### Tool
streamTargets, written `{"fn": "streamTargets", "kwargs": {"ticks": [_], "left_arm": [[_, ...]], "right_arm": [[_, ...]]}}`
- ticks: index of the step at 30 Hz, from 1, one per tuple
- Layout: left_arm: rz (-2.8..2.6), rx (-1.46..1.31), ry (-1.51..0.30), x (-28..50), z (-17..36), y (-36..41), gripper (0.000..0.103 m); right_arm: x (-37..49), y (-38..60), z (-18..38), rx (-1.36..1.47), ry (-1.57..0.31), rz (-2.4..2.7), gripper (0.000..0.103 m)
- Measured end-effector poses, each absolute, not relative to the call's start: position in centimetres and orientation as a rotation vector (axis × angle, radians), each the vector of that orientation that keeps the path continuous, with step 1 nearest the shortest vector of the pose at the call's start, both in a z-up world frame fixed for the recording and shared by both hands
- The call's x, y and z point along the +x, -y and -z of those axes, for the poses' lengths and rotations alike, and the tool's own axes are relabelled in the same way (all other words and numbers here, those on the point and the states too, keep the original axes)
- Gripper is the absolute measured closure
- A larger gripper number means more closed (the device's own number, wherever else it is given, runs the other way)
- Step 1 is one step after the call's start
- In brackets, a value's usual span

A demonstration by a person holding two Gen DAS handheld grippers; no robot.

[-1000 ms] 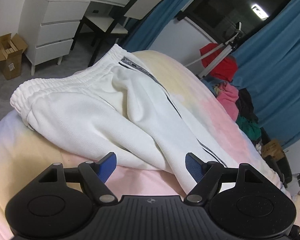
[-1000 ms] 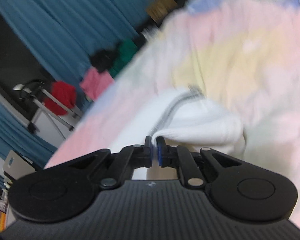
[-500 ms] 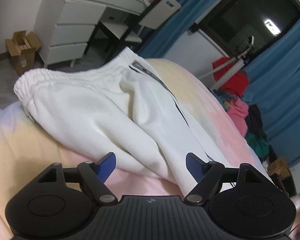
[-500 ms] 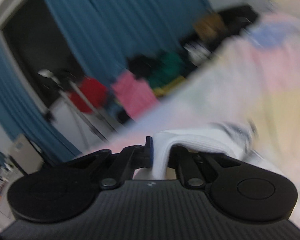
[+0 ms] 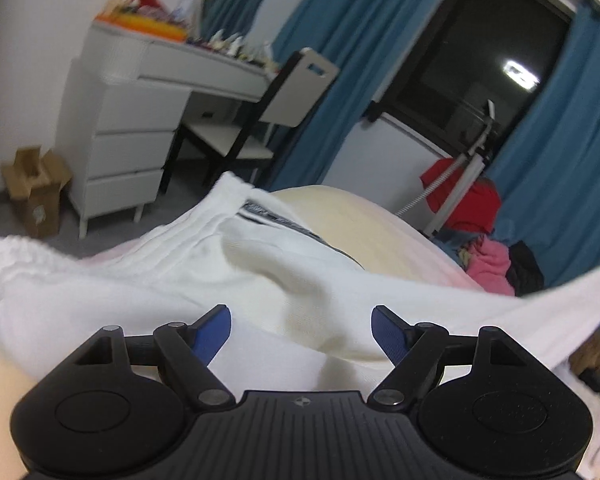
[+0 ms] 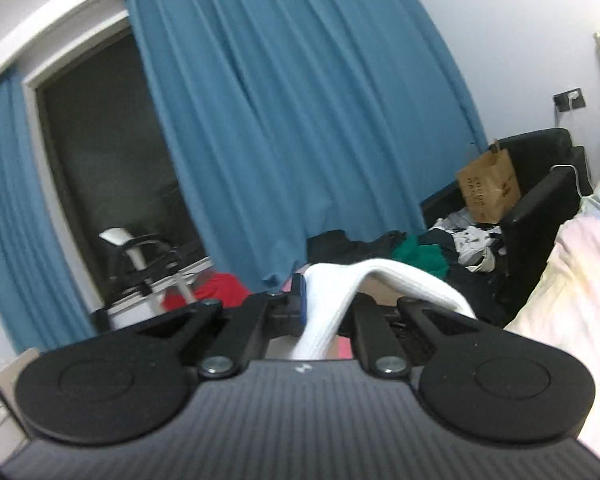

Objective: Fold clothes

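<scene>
Right gripper clamped on white trousers; left gripper spread wide above them.

The left gripper (image 5: 301,330) has its blue fingertips (image 5: 212,330) set far apart, gripping nothing, poised just over the white trousers (image 5: 148,280), which lie bunched on the pastel bed (image 5: 380,236); contact with the cloth cannot be told. The right gripper (image 6: 326,304) is pinched tight on a ribbed end of the trousers (image 6: 384,280), raised off the bed, facing the blue curtain (image 6: 300,120). In the left view one leg (image 5: 540,312) stretches taut toward the right edge.
</scene>
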State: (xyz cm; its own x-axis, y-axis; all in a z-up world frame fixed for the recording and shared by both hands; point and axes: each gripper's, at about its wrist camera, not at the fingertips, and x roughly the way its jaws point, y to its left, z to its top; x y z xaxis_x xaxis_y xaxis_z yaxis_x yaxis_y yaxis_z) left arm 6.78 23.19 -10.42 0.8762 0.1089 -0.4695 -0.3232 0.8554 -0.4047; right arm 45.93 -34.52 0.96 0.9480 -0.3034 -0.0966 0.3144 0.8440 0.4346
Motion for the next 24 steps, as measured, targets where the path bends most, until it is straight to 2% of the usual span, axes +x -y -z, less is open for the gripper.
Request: {"fn": "streamTargets", "kwargs": {"ticks": [2,5,11,12,14,15,16,24], "left_arm": [[-0.228,-0.47,-0.459,7.6,11.0,-22.6,0.024],[-0.217,-0.463,-0.493,8.7,11.9,-22.3,0.024],[-0.219,-0.478,-0.511,9.0,12.8,-23.1,0.024],[-0.215,-0.479,-0.511,8.9,12.8,-23.1,0.024],[-0.203,-0.478,-0.514,8.7,12.6,-23.1,0.024],[-0.194,-0.479,-0.518,8.5,12.5,-23.1,0.024],[-0.186,-0.481,-0.521,8.4,12.3,-23.2,0.024],[-0.106,-0.504,-0.522,4.9,9.9,-23.2,0.023]], "right_arm": [[47.2,35.0,1.8,0.453,-0.041,0.364,0.096],[48.1,36.6,8.5,0.453,-0.164,0.447,0.096],[46.0,38.9,18.0,0.492,-0.365,0.484,0.093],[45.8,39.2,18.7,0.512,-0.399,0.454,0.089],[44.7,39.7,19.9,0.547,-0.454,0.408,0.07],[43.2,39.6,20.1,0.562,-0.466,0.395,0.054],[41.7,39.4,20.2,0.577,-0.475,0.379,0.048],[26.8,36.9,19.0,0.694,-0.483,0.29,0.044]]}}
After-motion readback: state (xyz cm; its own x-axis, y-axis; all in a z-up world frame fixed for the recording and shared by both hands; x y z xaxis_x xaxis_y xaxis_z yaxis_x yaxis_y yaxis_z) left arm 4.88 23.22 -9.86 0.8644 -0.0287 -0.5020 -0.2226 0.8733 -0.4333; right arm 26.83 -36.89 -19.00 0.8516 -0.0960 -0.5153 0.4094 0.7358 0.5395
